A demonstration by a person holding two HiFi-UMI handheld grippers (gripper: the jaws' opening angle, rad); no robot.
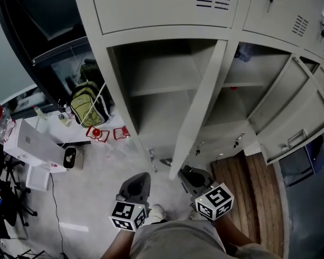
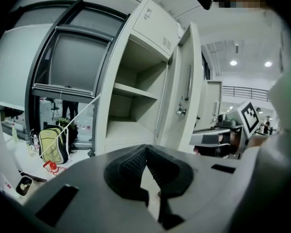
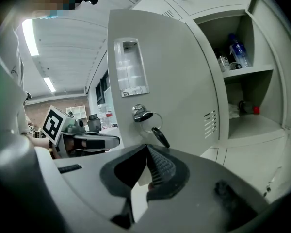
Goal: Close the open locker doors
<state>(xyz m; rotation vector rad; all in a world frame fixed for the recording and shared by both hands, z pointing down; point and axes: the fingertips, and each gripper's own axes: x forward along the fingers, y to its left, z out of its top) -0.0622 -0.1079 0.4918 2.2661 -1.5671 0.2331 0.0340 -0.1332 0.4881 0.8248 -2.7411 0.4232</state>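
The beige lockers (image 1: 167, 15) stand in front of me. One tall door (image 1: 198, 109) hangs open edge-on toward me, between an empty two-shelf compartment (image 1: 159, 85) and its neighbour. A second door (image 1: 291, 124) swings open at the right. My left gripper (image 1: 136, 186) is low before the empty compartment (image 2: 133, 93), shut with nothing in it. My right gripper (image 1: 193, 177) is shut and empty, close to the middle door's outer face (image 3: 174, 81), where a key (image 3: 160, 136) hangs from the lock (image 3: 139, 113). A water bottle (image 3: 237, 50) stands in the right compartment.
A green backpack (image 1: 88, 104) leans by a black cabinet at the left, with red items (image 1: 100, 134) on the floor beside it. A white box (image 1: 35, 144) lies lower left. Wooden planks (image 1: 251, 185) cover the floor under the right door.
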